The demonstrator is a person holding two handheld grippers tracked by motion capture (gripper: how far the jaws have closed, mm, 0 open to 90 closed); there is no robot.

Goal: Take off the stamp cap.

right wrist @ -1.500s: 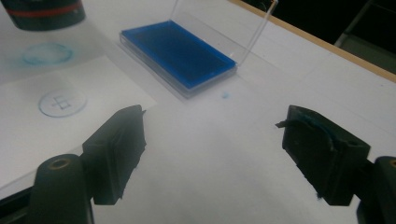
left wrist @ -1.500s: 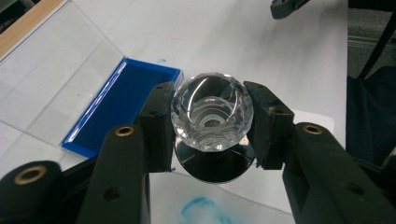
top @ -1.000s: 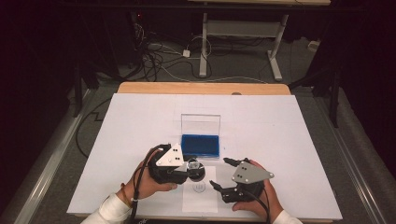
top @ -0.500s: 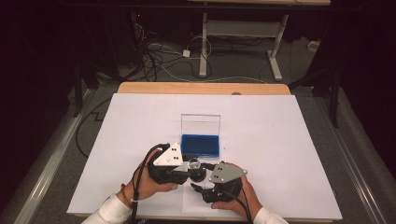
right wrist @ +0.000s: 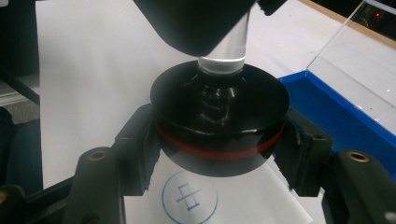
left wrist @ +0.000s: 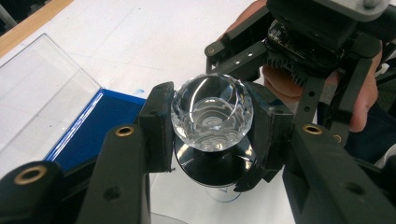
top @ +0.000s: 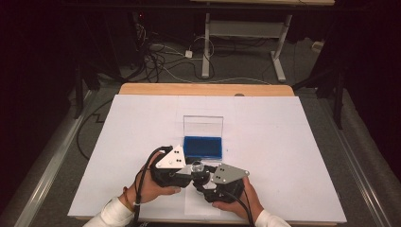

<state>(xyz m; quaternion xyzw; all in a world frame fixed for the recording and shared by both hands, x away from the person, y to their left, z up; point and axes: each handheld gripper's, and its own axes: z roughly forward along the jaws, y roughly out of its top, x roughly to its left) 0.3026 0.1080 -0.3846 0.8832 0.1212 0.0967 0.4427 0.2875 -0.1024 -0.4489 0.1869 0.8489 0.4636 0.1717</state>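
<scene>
Both hands are working close together at the near edge of the white surface [top: 293, 142], just this side of the blue box [top: 203, 146] with its clear lid [top: 203, 125] standing open.

The left hand-held gripper [left wrist: 212, 126] has its two black jaws closed in on a faceted glass ball [left wrist: 212, 114], one jaw on each side, holding it up off the surface. From the high view that same ball [top: 196, 166] sits right between the two tools. Under the ball there's a clear stem running down into a round black base [right wrist: 219, 119] with a red band around it.

And that base is where the right hand-held gripper [right wrist: 219, 140] comes in: its jaws are set against the disc's two sides, snug on the rim by the look of it. So one tool has the top, the other has the bottom of the same piece, raised clear of the paper.

Why hold it at both ends? My read is they're either parting ball from base or steadying the pair together; I can't tell which.

Directly below, a pen-drawn circle [right wrist: 189, 193] with a small mark inside sits on a sheet of paper, likely a placing spot. The open box just beyond looks ready to receive something.
</scene>
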